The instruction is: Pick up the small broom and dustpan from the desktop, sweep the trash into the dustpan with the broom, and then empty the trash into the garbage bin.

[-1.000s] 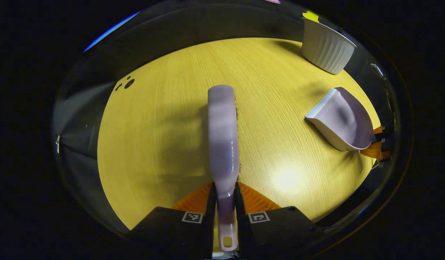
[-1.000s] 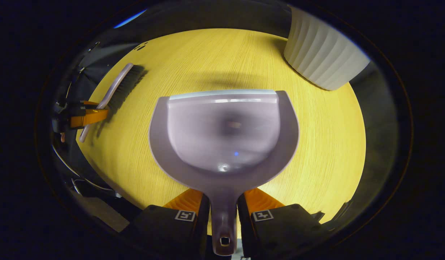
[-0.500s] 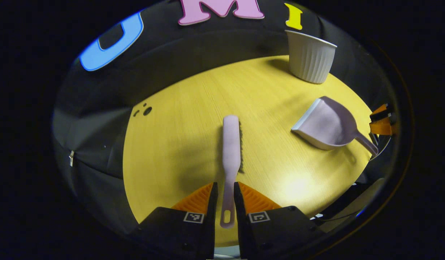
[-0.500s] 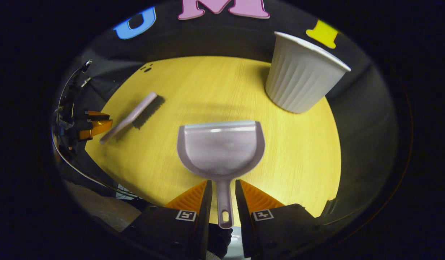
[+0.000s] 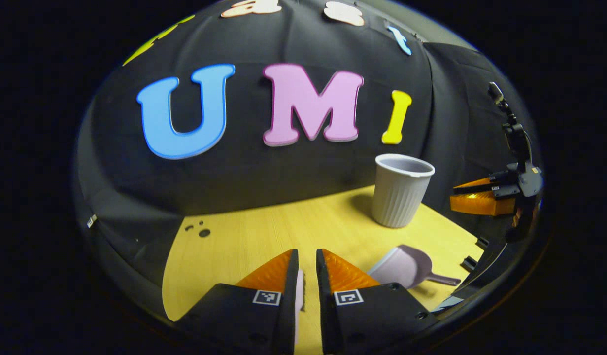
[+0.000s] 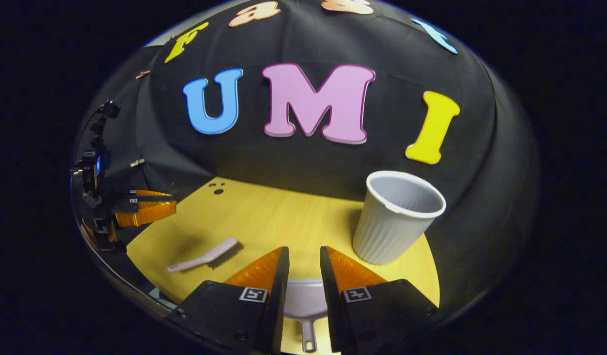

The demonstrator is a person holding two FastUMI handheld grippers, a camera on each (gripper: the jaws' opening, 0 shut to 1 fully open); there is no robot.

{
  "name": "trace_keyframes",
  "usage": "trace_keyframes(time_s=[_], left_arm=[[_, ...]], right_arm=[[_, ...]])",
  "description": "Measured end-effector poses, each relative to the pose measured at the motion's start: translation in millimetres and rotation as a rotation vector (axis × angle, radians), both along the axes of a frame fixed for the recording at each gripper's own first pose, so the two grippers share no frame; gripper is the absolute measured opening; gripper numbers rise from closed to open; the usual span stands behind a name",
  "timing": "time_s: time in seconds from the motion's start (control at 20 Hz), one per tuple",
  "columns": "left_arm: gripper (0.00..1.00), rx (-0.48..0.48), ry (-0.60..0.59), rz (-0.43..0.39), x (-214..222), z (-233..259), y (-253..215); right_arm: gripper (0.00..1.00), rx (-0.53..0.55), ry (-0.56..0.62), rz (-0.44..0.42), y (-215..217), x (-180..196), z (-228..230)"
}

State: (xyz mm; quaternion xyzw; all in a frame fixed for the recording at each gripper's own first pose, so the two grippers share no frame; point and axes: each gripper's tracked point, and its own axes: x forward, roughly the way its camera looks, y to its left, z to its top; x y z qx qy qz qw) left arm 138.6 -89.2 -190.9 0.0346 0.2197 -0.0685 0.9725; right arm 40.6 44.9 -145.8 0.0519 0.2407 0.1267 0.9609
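1 broom (image 6: 203, 256), 1 dustpan (image 5: 407, 268), 1 bin (image 6: 397, 217); 2 claws (image 5: 303, 276) (image 6: 303, 273) released, above desktop (image 6: 264, 217).

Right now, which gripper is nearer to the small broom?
Left. The left gripper hangs just above the broom on the table; the right gripper is off to its side, above the dustpan.

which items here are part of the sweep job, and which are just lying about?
Job:
- small broom, lying on the desktop
- dustpan, also on the desktop
- garbage bin, upright at the back
- left hand-held gripper and right hand-held gripper, neither holding anything

Lying about:
- dark holes in the desktop's far corner
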Motion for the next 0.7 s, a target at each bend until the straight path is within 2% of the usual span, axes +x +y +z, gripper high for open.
trace_keyframes(time_s=[0.15, 0.35, 0.4, 0.55, 0.7], left_arm=[[0.24, 0.013, -0.096, -0.013, 1.2, 22.6, -6.0], [0.25, -0.002, -0.069, -0.007, -2.8, 14.6, -10.5], [0.25, -0.001, -0.064, -0.007, -3.0, 12.5, -12.6], [0.25, 0.02, -0.056, -0.013, -2.6, 5.4, -11.8], [0.25, 0.018, -0.051, -0.016, -4.1, 5.9, -14.2]], right_arm=[[0.41, -0.001, -0.052, -0.015, -5.1, 1.7, 18.5], [0.4, -0.019, -0.051, 0.005, -0.7, 2.3, 13.4], [0.37, -0.015, -0.051, 0.009, 0.1, 1.5, 14.7], [0.39, -0.011, -0.058, -0.006, -5.3, 2.8, 16.7], [0.36, -0.02, -0.052, -0.012, -9.0, 0.4, 15.1]])
